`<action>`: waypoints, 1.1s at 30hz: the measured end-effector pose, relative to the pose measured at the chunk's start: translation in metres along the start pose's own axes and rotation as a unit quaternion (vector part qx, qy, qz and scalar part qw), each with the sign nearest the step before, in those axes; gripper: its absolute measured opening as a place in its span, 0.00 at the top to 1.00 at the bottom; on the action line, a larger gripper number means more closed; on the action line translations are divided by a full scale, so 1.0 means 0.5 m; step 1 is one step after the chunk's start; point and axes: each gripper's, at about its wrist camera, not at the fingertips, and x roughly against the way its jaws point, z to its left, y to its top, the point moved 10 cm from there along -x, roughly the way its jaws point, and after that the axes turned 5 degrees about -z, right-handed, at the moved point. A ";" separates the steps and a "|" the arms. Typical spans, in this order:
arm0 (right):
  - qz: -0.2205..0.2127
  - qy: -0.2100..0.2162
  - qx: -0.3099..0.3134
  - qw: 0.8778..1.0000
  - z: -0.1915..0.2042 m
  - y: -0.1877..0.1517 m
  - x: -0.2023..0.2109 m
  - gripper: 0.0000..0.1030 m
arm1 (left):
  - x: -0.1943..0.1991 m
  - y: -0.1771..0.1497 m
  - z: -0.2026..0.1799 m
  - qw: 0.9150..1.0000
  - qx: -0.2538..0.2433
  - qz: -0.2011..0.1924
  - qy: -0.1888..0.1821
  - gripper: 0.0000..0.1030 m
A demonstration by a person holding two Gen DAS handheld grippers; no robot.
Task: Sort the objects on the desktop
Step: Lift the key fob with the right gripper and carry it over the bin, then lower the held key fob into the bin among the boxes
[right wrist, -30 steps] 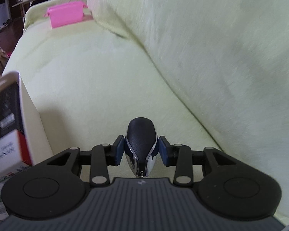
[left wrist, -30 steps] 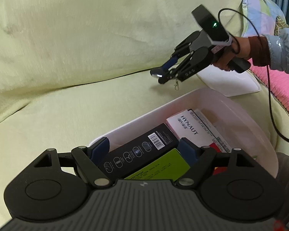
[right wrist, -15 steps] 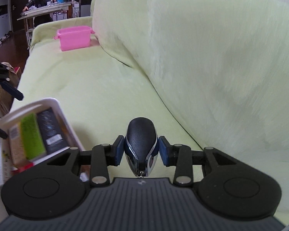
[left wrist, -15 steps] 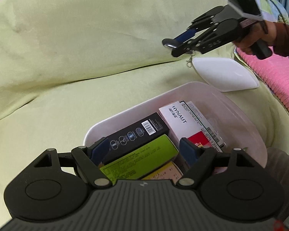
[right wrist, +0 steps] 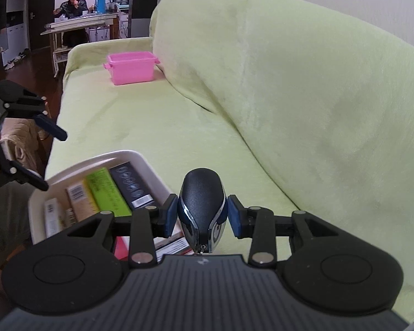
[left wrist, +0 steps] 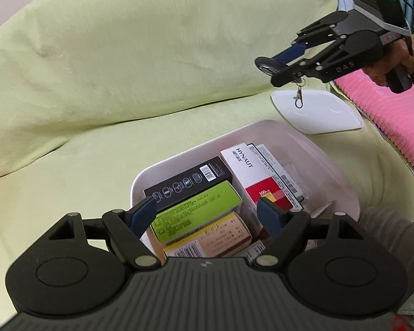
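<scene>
Transport step: right gripper [right wrist: 202, 216] clamps black key fob [right wrist: 202, 207] above sofa; left gripper [left wrist: 207, 215] wide, empty over white bin [left wrist: 303, 138]. Next, probably lower fob into bin.

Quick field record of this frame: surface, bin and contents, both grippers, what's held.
surface: green-covered sofa
bin: white bin on the seat
bin contents: black box, green box, HYNAUT box, more packs beneath
left gripper: open, empty, over the bin's near edge
right gripper: shut on car key fob, raised above the seat beyond the bin
fob detail: clip dangling
other: white lid beside bin; pink bin far along the sofa
</scene>
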 end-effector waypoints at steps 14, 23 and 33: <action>0.026 0.023 -0.012 0.999 0.096 -0.066 0.043 0.67 | 0.047 -0.018 -0.019 1.000 -0.004 -0.009 -0.004 0.22; 0.036 0.046 -0.019 0.998 0.144 -0.098 0.038 0.67 | 0.052 -0.036 -0.020 1.000 -0.004 -0.003 -0.009 0.22; 0.045 0.074 0.003 0.996 0.199 -0.108 0.013 0.67 | 0.046 -0.051 -0.015 1.000 -0.004 0.004 -0.012 0.22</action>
